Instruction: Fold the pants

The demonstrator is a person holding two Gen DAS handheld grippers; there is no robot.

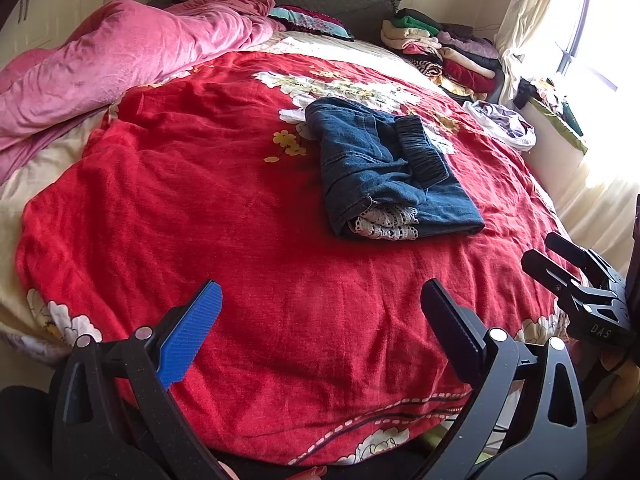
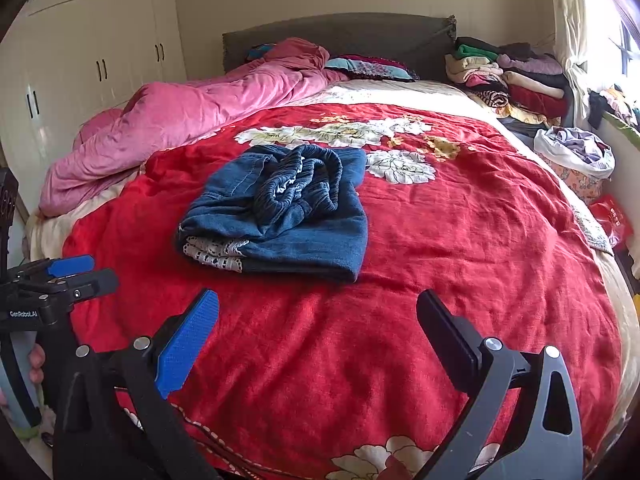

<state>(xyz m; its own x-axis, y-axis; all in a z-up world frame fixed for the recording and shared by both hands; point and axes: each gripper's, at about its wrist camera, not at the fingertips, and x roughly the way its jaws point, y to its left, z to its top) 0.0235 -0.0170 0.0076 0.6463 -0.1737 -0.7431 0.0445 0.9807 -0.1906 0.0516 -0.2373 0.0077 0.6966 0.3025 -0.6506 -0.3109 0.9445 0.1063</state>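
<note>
Dark blue denim pants (image 1: 384,168) lie folded into a compact bundle on the red floral blanket (image 1: 224,184), with the elastic waistband on top and white lace trim at the near edge. They also show in the right wrist view (image 2: 280,212). My left gripper (image 1: 320,304) is open and empty, held above the blanket near the bed's foot, short of the pants. My right gripper (image 2: 318,314) is open and empty, also short of the pants. The right gripper shows at the right edge of the left wrist view (image 1: 560,256). The left gripper shows at the left edge of the right wrist view (image 2: 80,270).
A crumpled pink duvet (image 2: 192,112) lies along the bed's left side. Stacks of folded clothes (image 2: 516,76) sit at the head on the right. A white bag of laundry (image 2: 576,152) stands beside the bed on the right. Wardrobes (image 2: 92,48) line the left wall.
</note>
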